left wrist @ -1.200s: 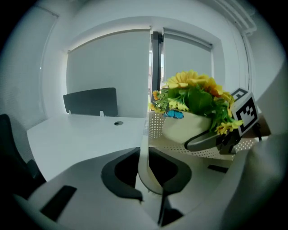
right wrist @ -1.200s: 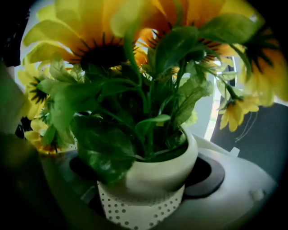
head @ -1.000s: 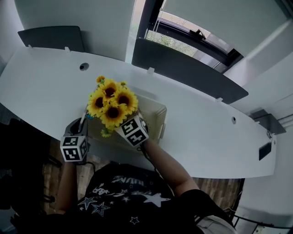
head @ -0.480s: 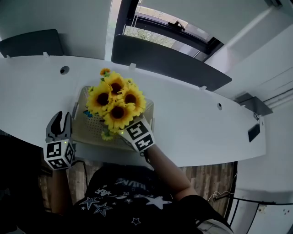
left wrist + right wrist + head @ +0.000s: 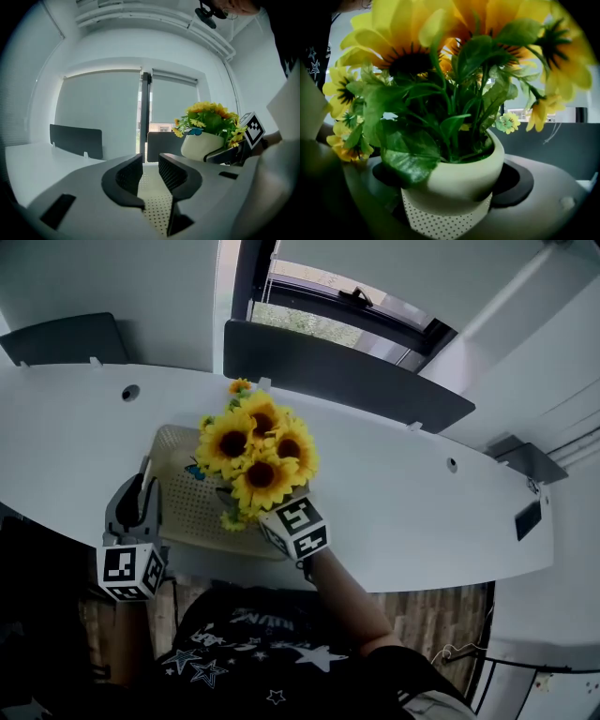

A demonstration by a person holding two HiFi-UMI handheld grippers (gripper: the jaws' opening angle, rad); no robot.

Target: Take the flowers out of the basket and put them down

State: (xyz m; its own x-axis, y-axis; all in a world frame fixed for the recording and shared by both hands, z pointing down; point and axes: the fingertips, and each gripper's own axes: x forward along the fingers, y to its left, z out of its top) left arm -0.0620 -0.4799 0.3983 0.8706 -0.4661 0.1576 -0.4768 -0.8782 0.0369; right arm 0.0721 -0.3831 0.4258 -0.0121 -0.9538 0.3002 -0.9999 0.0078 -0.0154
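In the head view, my right tongs (image 5: 267, 519) are at the near edge of the basket (image 5: 183, 474). My bare right arm reaches forward from my body. The tongs hold the flowers (image 5: 260, 442) over the basket's right half. My left tongs (image 5: 131, 507) point forward at the basket's left edge, with that arm low and close to my side. The basket sits on the white table (image 5: 412, 493).

In the left gripper view, the jaws are wide apart and hold nothing. Only the basket's dotted floor shows below them.

In the right gripper view, the jaws squeeze the flowers' cream pot (image 5: 464, 173). The dotted basket is under it.
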